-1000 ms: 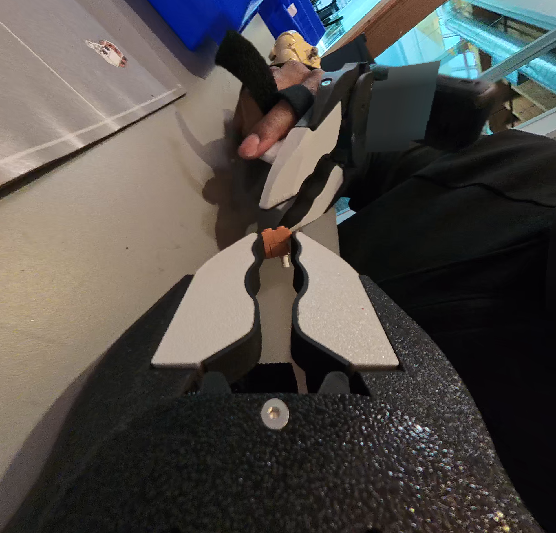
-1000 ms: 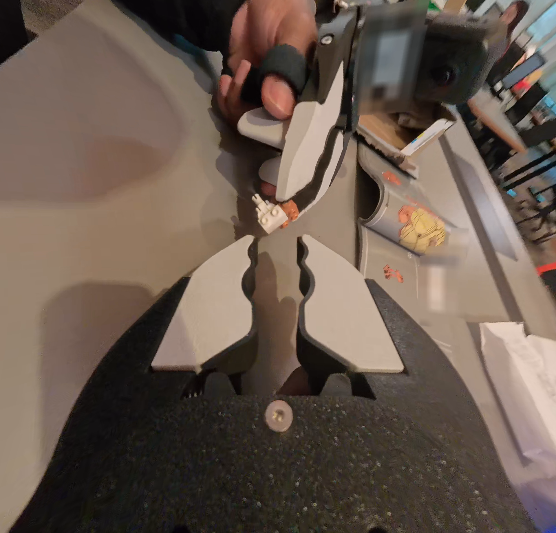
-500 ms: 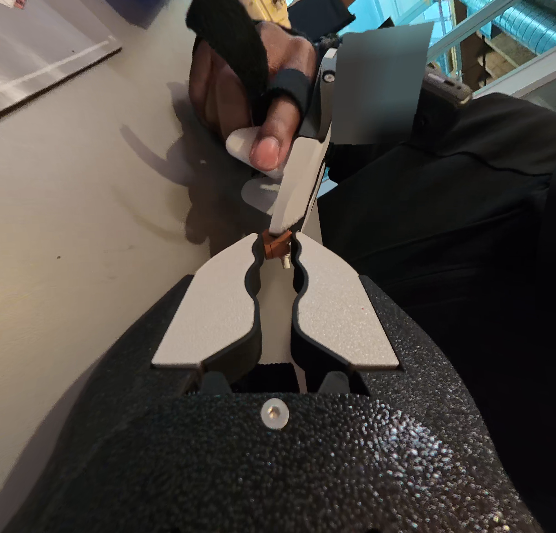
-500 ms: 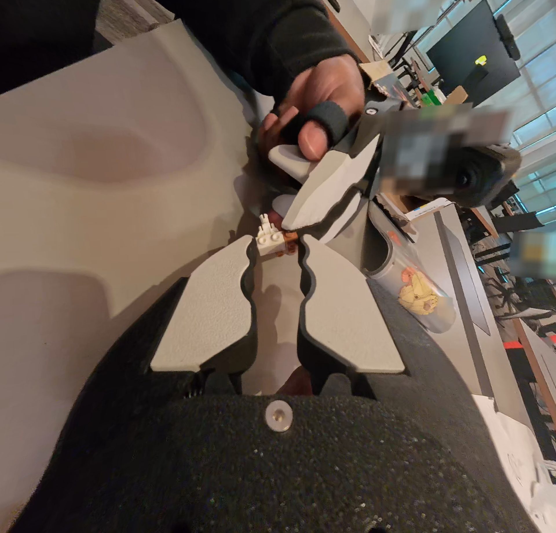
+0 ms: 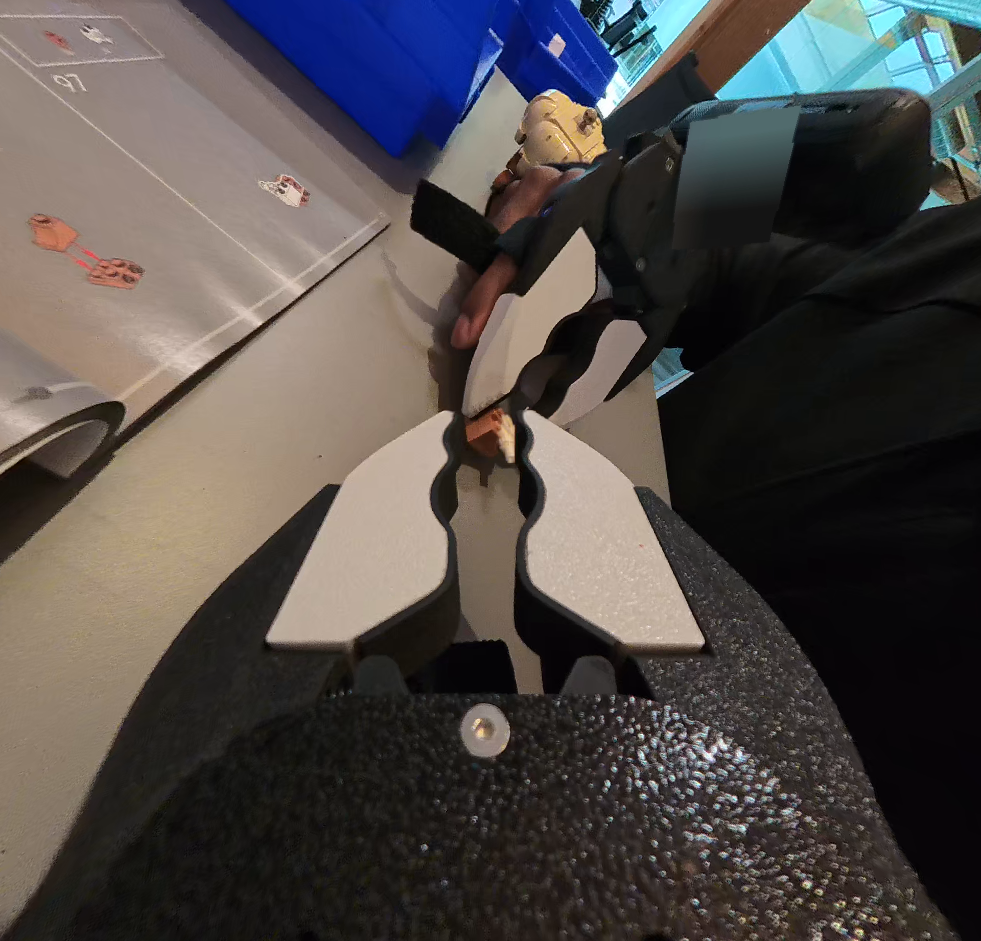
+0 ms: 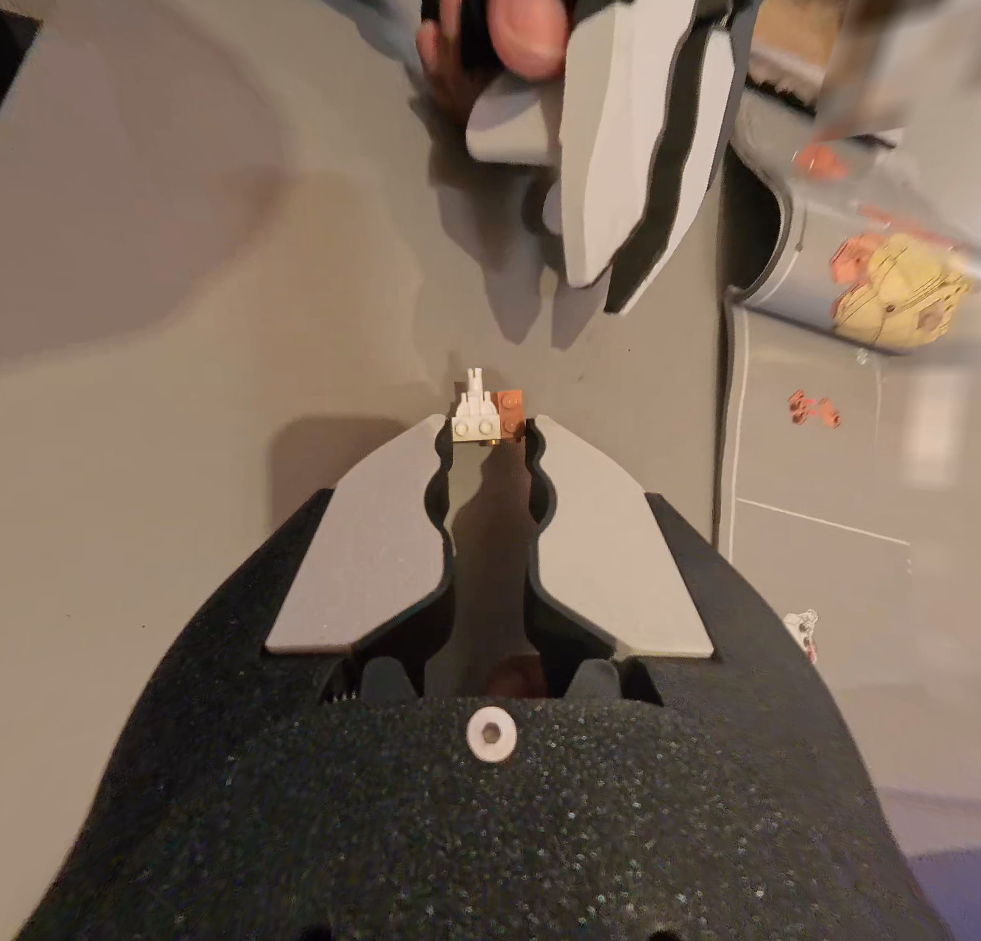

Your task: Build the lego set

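The right gripper [image 6: 488, 427] is clamped on a small brick piece [image 6: 485, 411], 1 white part joined to 1 brown part. Its 2 fingertips [image 6: 424, 438] press on either side, the white end at the left pad and the brown end at the right. The piece sits just above the grey table [image 6: 212, 278].

The left gripper [image 6: 605, 294] hangs a little beyond and above the piece, clear of it. Its 2 fingers stand only a narrow way apart with nothing between them. From the left wrist view the piece shows just past that gripper's own tips, with the right gripper's fingertip against it.

An instruction sheet [image 5: 159, 172] lies flat on the table, its near edge curled. Blue bins [image 5: 398, 40] stand behind it, and a tan brick model [image 5: 557, 135] sits beside them, behind the person's hand [image 5: 488, 289].
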Demonstrator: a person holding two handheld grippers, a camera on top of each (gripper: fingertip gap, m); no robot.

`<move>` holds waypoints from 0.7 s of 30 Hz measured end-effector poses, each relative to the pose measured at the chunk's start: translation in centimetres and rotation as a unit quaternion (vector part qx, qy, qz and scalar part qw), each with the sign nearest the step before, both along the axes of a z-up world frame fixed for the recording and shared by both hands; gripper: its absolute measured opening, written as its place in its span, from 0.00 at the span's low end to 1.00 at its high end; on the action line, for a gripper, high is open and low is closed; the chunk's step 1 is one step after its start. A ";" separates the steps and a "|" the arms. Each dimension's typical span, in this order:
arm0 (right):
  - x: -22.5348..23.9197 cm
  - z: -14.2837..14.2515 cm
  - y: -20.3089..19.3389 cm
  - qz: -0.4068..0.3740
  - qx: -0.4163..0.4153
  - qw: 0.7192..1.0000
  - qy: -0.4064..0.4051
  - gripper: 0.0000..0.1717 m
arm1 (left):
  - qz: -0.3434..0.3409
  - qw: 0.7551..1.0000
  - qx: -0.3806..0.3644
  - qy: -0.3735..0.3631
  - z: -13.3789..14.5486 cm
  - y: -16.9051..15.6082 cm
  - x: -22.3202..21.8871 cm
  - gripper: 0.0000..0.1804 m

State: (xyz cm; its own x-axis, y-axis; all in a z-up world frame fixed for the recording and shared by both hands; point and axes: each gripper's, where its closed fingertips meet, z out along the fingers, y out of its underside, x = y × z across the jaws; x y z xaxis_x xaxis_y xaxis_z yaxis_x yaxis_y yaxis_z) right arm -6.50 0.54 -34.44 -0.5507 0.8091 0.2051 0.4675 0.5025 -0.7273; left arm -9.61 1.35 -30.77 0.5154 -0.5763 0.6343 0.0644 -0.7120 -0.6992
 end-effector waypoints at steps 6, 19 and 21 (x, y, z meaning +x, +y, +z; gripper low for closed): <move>-0.1 -0.5 0.6 -0.034 -0.025 0.998 -0.035 0.15 | -0.014 1.000 -0.001 0.024 -0.5 -0.3 0.5 0.09; 0.1 0.8 1.5 -0.075 -0.074 0.994 -0.008 0.23 | 0.006 0.992 0.099 0.076 0.4 0.9 0.0 0.09; 0.6 1.3 1.7 -0.087 -0.083 0.993 0.012 0.24 | 0.025 0.980 0.153 0.125 0.8 1.8 -0.4 0.10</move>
